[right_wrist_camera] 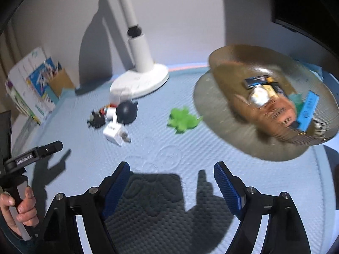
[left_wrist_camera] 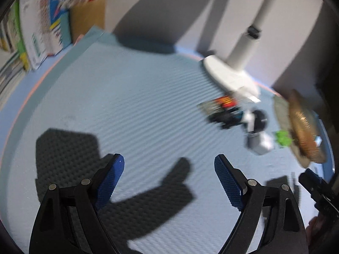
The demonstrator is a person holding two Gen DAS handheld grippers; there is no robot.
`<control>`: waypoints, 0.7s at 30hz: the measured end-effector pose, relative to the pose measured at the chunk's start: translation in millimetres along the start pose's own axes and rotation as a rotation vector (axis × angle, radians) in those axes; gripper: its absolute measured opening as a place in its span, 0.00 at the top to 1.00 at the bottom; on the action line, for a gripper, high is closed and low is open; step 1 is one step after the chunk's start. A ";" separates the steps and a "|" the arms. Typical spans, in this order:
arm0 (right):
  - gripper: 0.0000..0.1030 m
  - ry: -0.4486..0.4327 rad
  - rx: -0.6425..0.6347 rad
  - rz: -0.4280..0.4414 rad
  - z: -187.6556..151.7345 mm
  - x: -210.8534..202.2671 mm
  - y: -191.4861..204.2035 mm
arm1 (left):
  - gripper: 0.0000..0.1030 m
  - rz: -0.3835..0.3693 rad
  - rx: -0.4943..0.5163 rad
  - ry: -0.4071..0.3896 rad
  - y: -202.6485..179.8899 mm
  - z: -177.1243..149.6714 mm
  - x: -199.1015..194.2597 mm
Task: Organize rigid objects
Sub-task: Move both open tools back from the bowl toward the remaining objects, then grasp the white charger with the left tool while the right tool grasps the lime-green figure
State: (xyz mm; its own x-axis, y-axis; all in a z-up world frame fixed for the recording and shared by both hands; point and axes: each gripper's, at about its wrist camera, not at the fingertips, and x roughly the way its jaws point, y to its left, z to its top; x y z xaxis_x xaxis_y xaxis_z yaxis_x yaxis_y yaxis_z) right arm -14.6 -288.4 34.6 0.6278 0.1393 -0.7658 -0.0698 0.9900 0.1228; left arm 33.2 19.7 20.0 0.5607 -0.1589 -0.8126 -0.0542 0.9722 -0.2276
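Several small rigid objects lie loose on the pale blue textured tabletop point(right_wrist_camera: 161, 131): a white cube-shaped charger point(right_wrist_camera: 115, 133), tipped at an angle with its plug end facing the lower right of the right wrist view, a dark round object point(right_wrist_camera: 126, 112) just behind it, a cluster of small black and red pieces point(right_wrist_camera: 97, 119) to their left, and a green toy point(right_wrist_camera: 183, 119) lying flat, its long axis running roughly left to right toward the plate. Right of the green toy sits a ribbed brown plate point(right_wrist_camera: 222, 80) already holding sorted things, among them a blue bar point(right_wrist_camera: 307, 111) whose long axis slants from upper right to lower left, a black box point(right_wrist_camera: 255, 81) and a pale round piece point(right_wrist_camera: 259, 96); blur hides finer detail. Behind the loose pile stands a white lamp base point(right_wrist_camera: 146, 79) with its upright post. Both grippers hover above bare mat: the left gripper point(left_wrist_camera: 169, 165) and the right gripper point(right_wrist_camera: 172, 169) have their blue-padded fingers spread wide apart with nothing between them. A hand point(right_wrist_camera: 19, 209) grips the left handle. Books and a cardboard box point(left_wrist_camera: 89, 19) stand at the far left edge.
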 end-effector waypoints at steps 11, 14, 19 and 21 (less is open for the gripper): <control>0.22 0.027 -0.030 -0.051 -8.3 23.4 4.1 | 0.16 -0.005 0.096 -0.068 -14.4 -10.5 -0.5; 0.22 0.033 0.005 -0.032 -6.4 24.4 -2.6 | 0.16 -0.047 0.049 -0.054 -5.0 -6.9 1.0; 0.18 0.029 0.038 -0.037 -8.9 19.5 -4.9 | 0.15 -0.041 0.059 -0.053 -6.6 -8.8 0.4; 0.17 0.033 0.033 -0.045 -9.4 19.0 -3.5 | 0.14 -0.017 0.076 -0.050 -11.9 -9.5 0.9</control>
State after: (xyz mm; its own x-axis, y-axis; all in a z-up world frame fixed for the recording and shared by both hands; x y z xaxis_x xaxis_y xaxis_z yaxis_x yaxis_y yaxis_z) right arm -9.8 -289.0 13.7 0.6040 0.0961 -0.7912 -0.0164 0.9940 0.1082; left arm 26.5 6.4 16.9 0.6017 -0.1689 -0.7807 0.0179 0.9800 -0.1982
